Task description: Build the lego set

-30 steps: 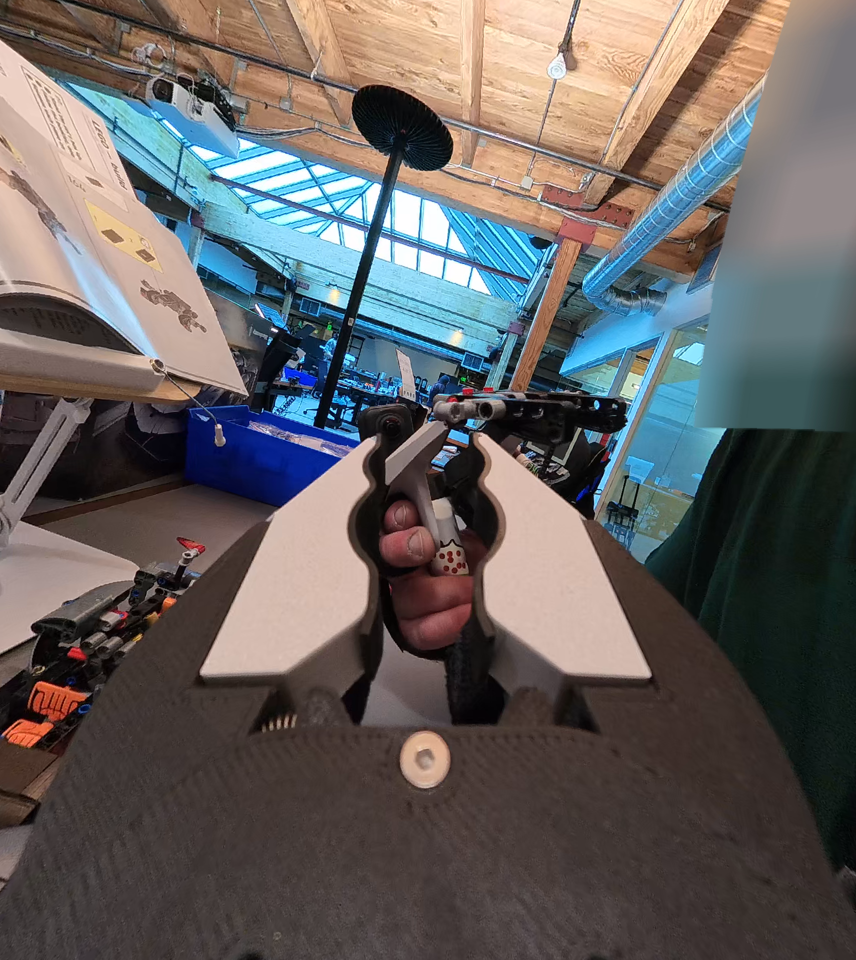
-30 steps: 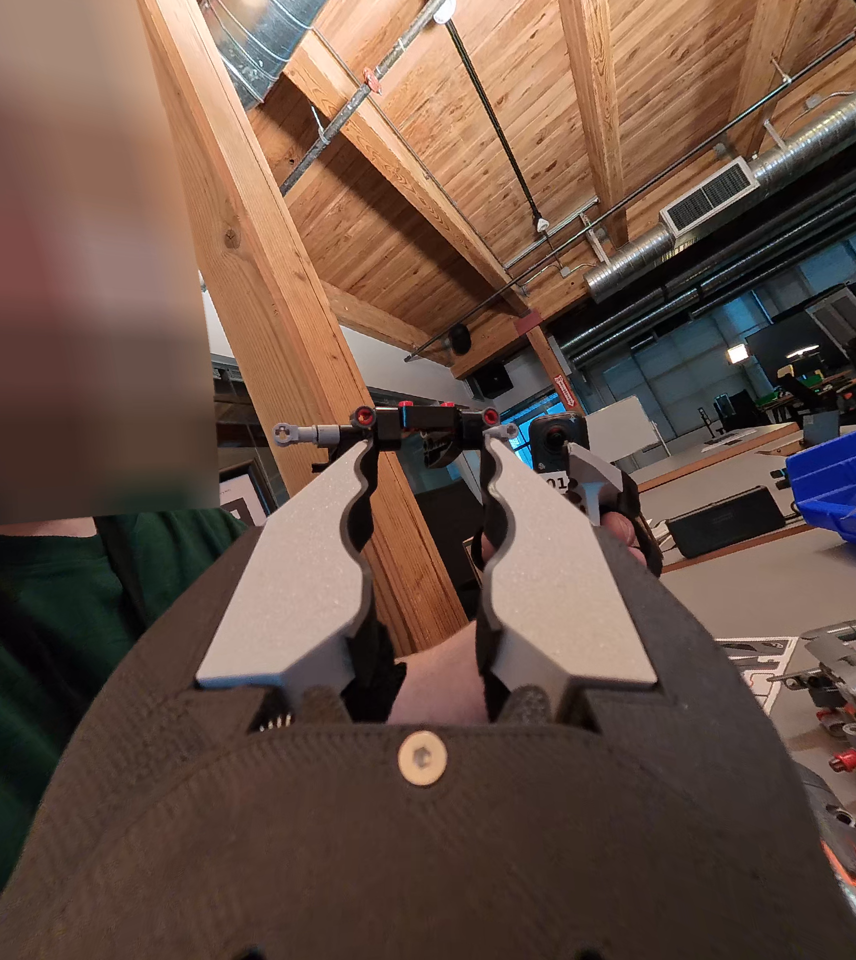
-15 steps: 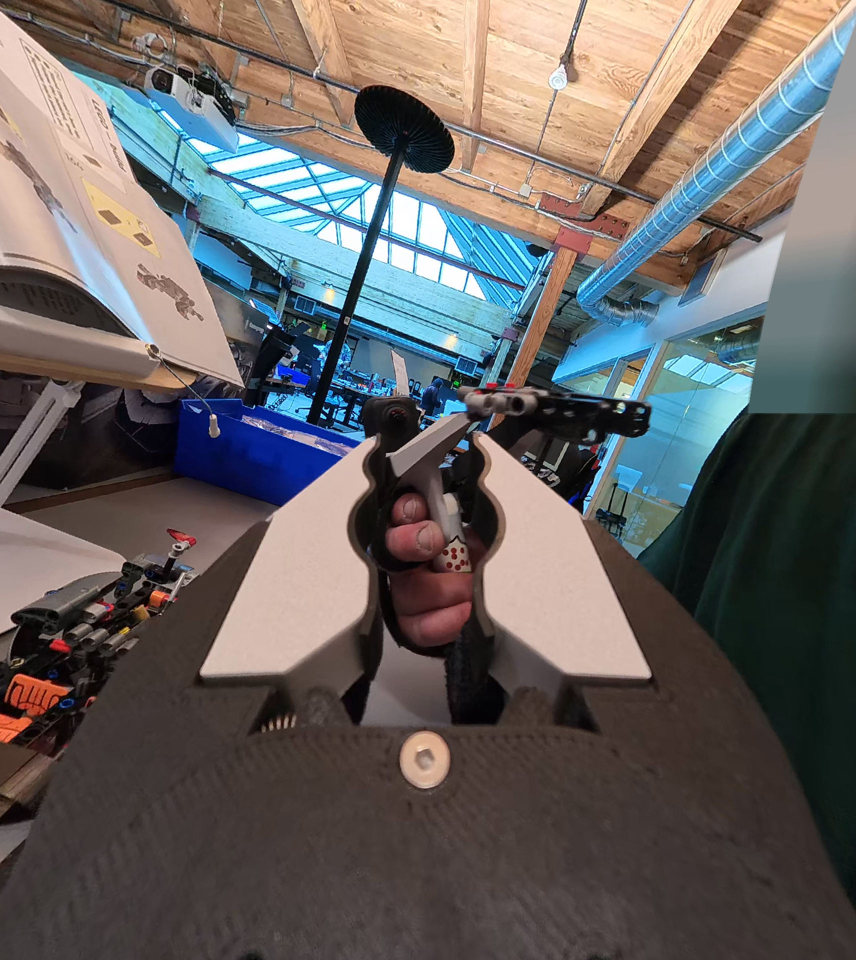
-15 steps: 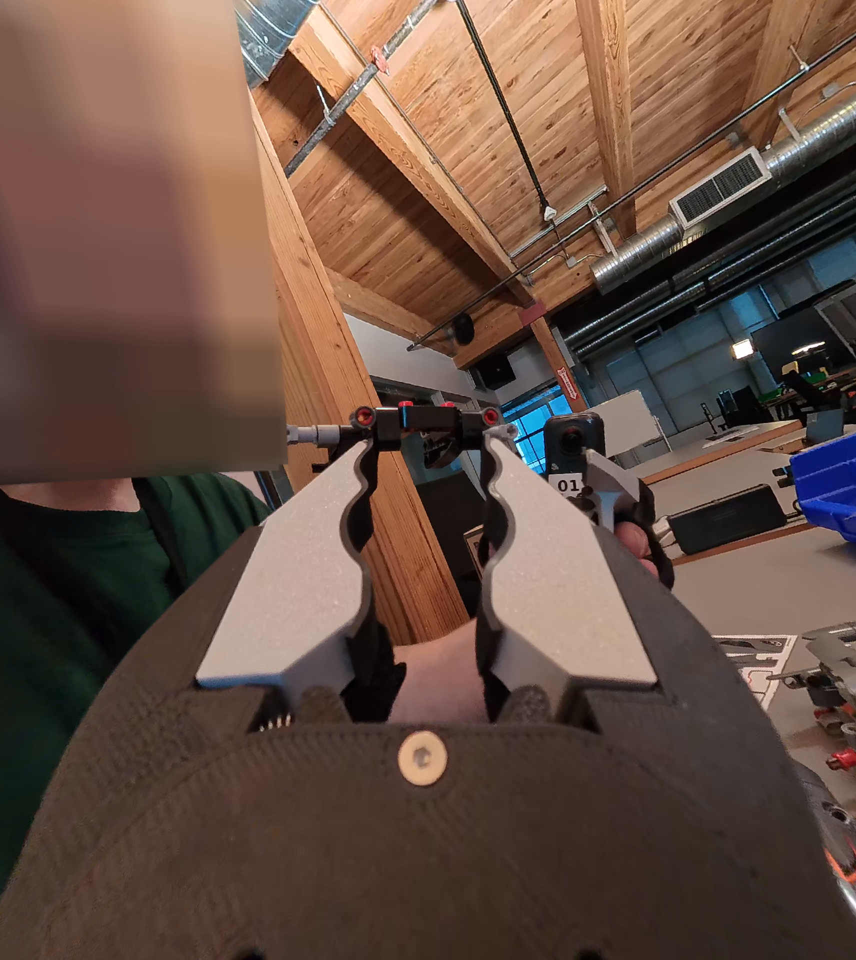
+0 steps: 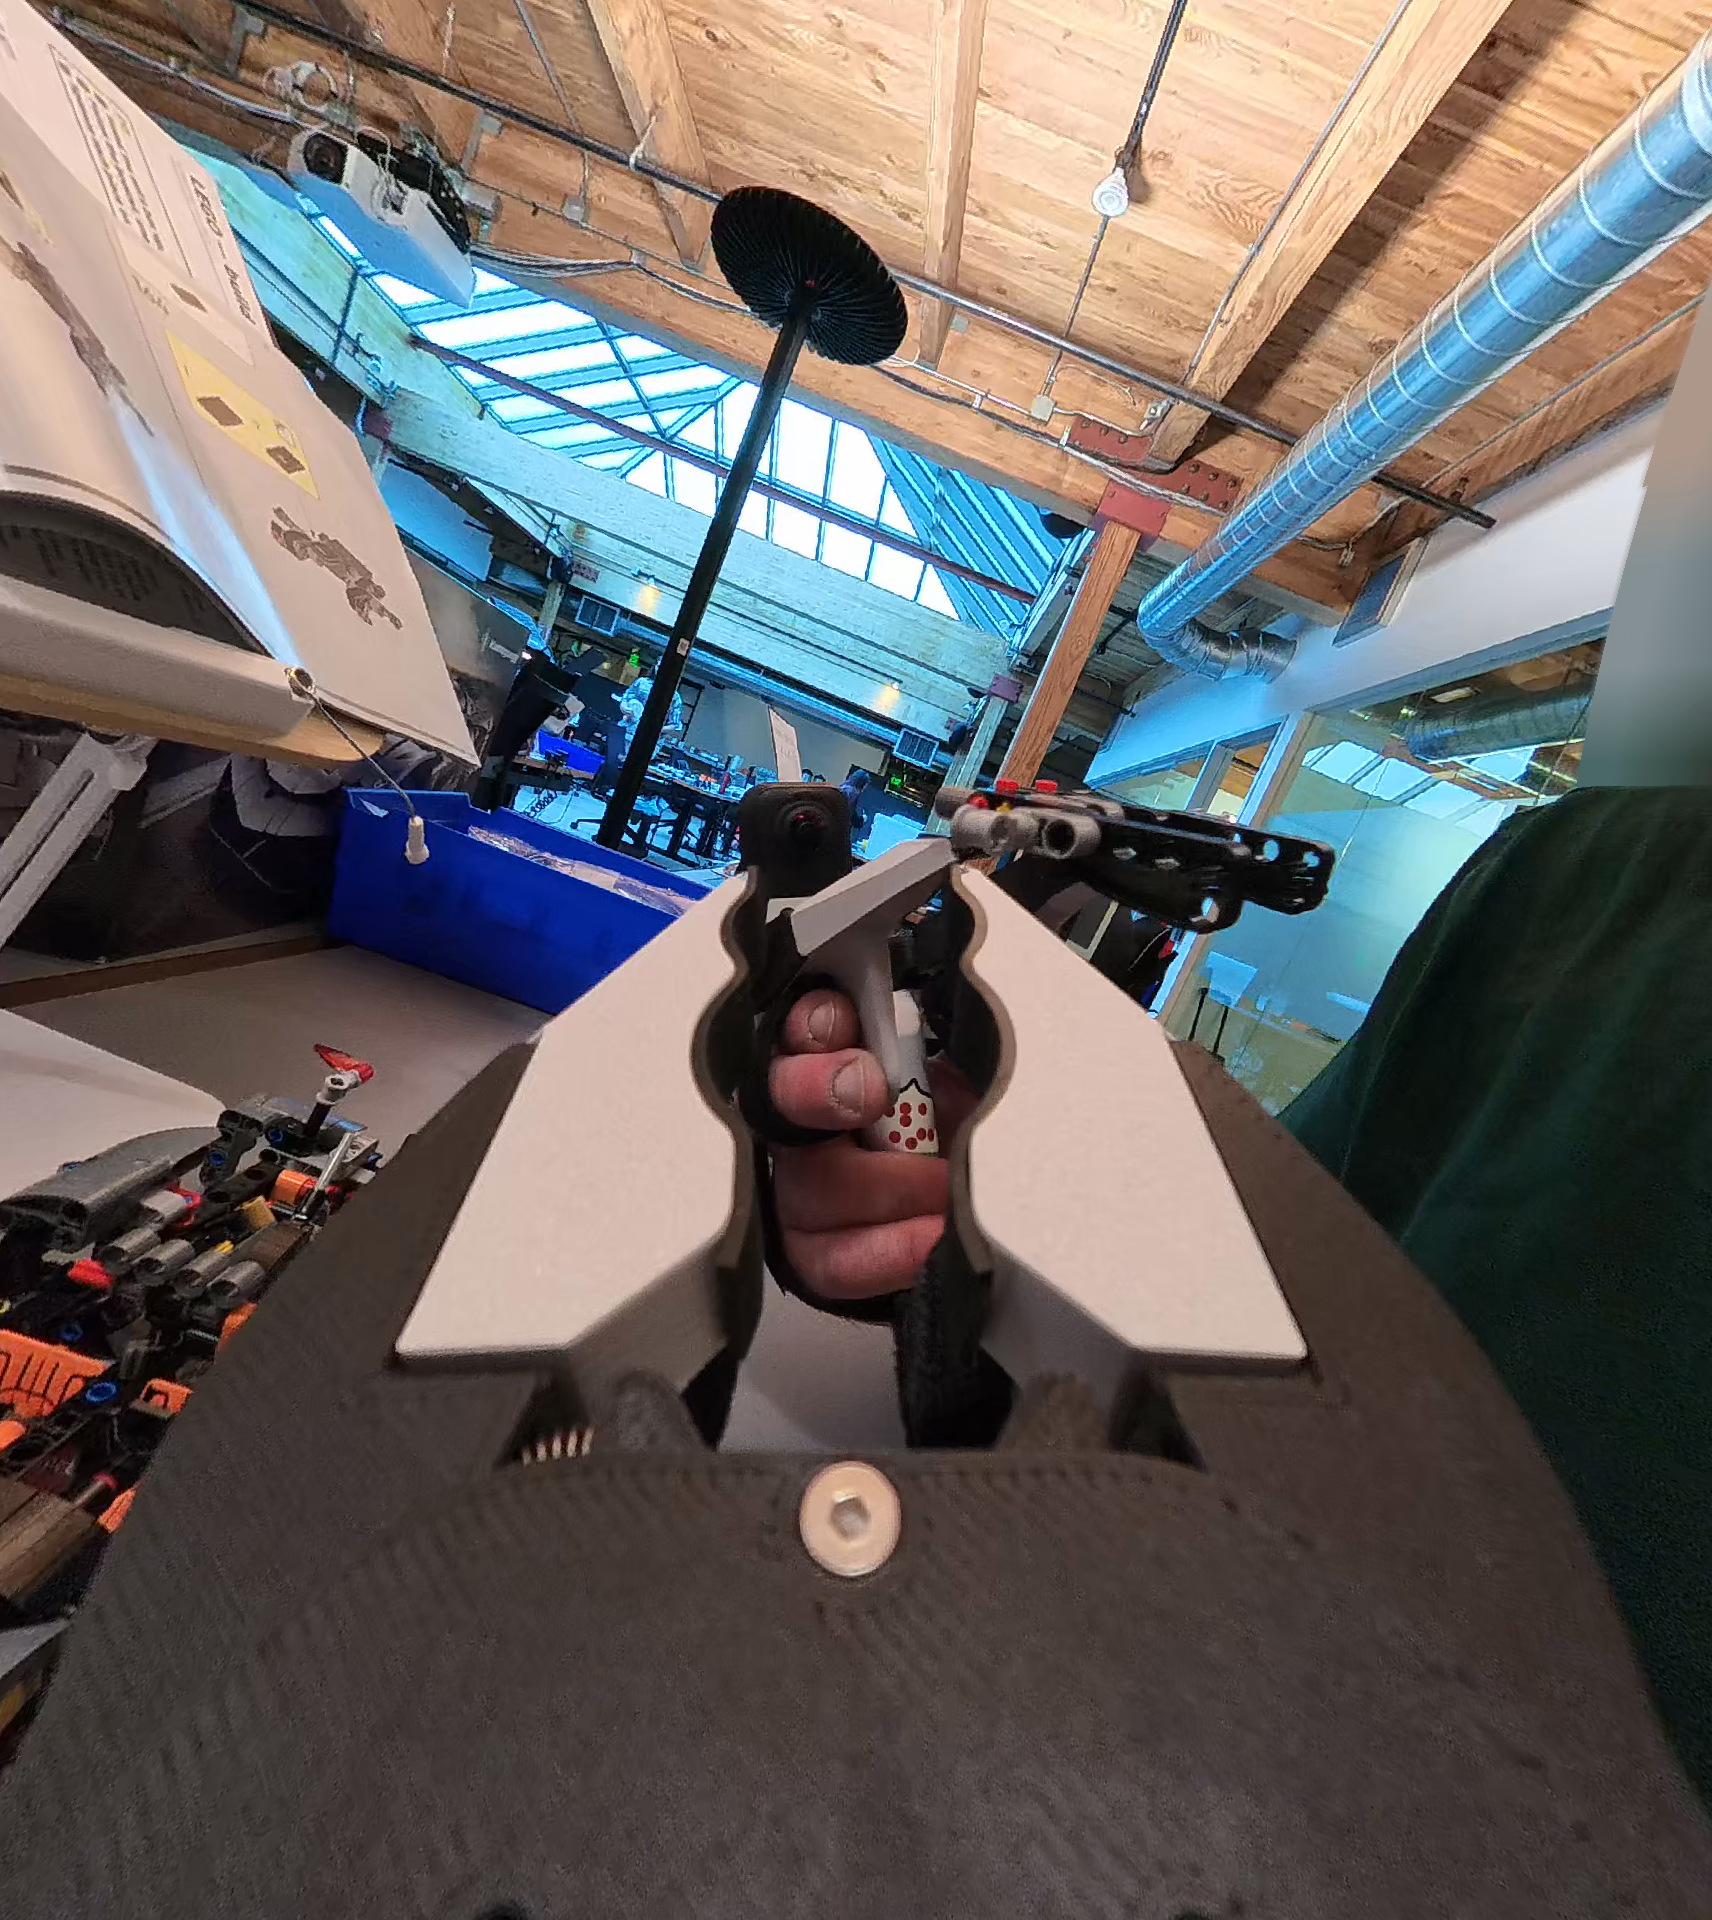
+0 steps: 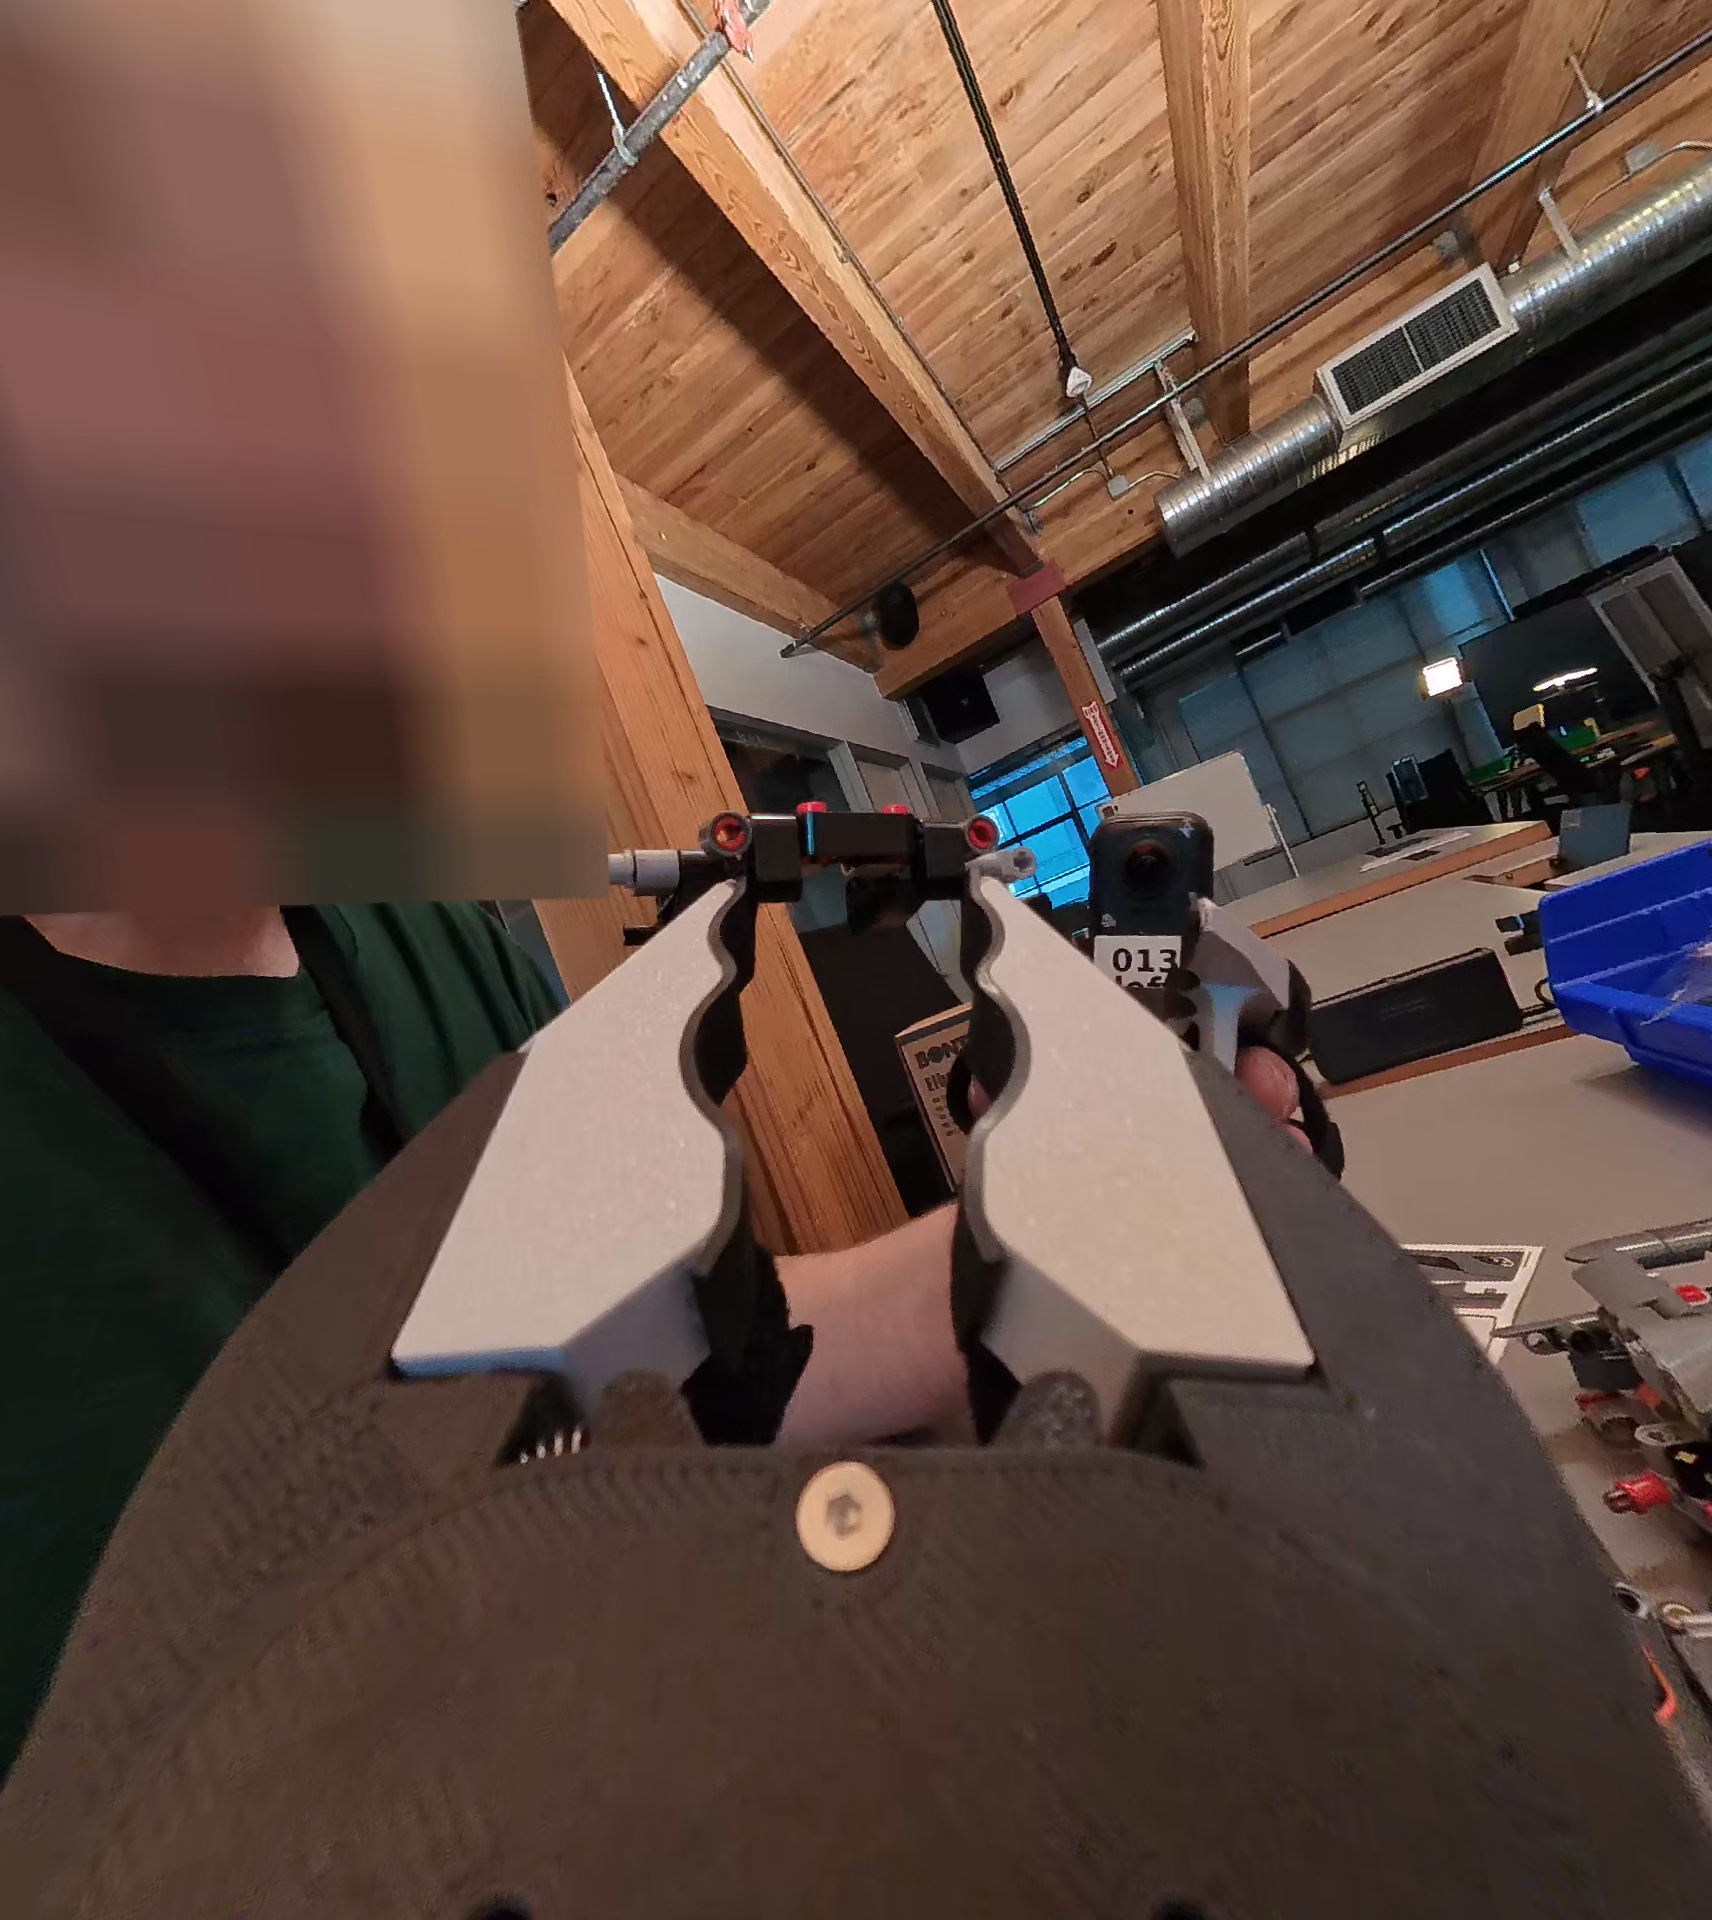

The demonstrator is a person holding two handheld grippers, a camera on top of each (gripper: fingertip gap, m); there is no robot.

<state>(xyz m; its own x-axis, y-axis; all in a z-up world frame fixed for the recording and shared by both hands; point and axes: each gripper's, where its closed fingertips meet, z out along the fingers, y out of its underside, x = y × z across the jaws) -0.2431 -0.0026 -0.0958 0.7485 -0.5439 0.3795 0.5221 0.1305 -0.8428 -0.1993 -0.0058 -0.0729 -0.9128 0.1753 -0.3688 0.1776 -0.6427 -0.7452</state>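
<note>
The right gripper (image 6: 857,894) clamps a small black lego assembly (image 6: 857,842) crosswise between its fingertips, raised in the air in front of a person in a green shirt (image 6: 104,1143). The left gripper (image 5: 852,904) holds nothing, its jaws a little apart with a gap between the tips; the same lego assembly (image 5: 1143,857) shows just beyond its right tip. Lower down, the partly built lego model (image 5: 135,1268) lies on the grey table (image 5: 239,1018). Farther back stands a blue bin (image 5: 488,894), beside an open instruction book (image 5: 104,343) on a stand.

A deep blue plastic bin (image 5: 478,914) sits at the grey desk's (image 5: 239,1023) far edge, beside a black pole topped by a ribbed black disc (image 5: 807,275). A silver spiral duct (image 5: 1454,353) crosses the wooden ceiling.
</note>
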